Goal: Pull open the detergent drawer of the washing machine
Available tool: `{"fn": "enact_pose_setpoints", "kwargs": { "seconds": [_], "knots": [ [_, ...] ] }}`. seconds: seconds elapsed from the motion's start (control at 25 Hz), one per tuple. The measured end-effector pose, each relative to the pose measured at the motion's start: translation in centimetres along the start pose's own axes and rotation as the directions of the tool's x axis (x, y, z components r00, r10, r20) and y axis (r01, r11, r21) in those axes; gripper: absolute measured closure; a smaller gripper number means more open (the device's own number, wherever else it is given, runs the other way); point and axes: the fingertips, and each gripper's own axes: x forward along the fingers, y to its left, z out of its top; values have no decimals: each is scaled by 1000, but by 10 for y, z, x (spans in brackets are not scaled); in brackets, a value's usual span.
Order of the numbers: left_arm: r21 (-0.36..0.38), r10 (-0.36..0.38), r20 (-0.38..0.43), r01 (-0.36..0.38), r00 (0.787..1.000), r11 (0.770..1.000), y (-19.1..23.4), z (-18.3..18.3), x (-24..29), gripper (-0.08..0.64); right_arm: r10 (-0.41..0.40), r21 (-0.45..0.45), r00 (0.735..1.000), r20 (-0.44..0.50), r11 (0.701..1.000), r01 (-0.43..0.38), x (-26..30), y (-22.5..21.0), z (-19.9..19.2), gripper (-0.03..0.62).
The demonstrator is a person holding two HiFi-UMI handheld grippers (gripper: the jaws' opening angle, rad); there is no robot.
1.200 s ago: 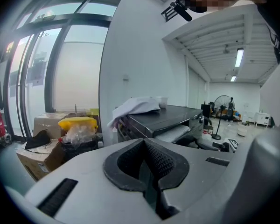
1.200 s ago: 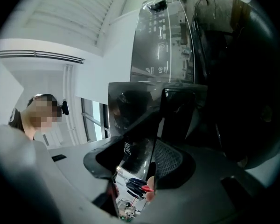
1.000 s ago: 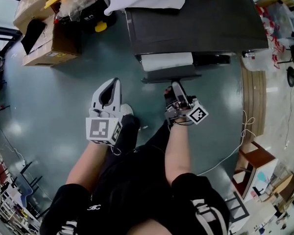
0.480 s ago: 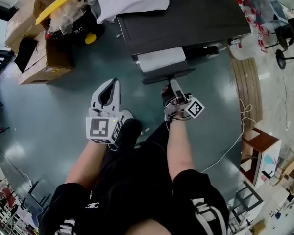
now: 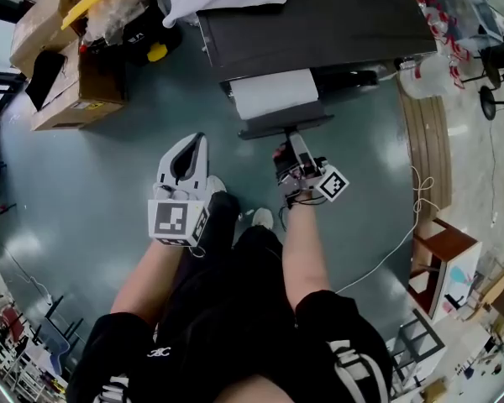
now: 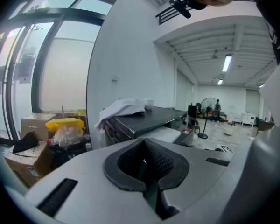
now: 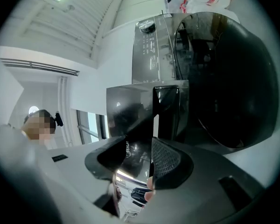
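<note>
Ahead of the right gripper (image 5: 292, 145) stands the washer (image 5: 319, 32), its dark top stretching away beyond the jaws. Between those jaws sits the front lip of the drawer (image 5: 273, 95), already partly out with its white tray bared. Its long axis follows the jaws' own line, front toward the person, so a straight pull back should suit. These jaws have just been closing and grasp that lip. The left gripper (image 5: 193, 141) hangs well aside, jaws clenched on nothing, probably unneeded.
</note>
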Motion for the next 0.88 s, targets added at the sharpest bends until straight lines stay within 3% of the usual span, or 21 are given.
{"fn": "enact_pose_setpoints", "kwargs": {
  "seconds": [0.44, 0.88],
  "knots": [
    [-8, 69, 15, -69, 998, 998, -27, -7, -31, 558, -15, 20, 1000, -18, 1000, 16, -21, 4, -4, 425],
    [-1, 80, 34, -80, 996, 997, -52, -7, -67, 558, -34, 45, 999, 14, 998, 33, -45, 14, -14, 425]
  ]
}}
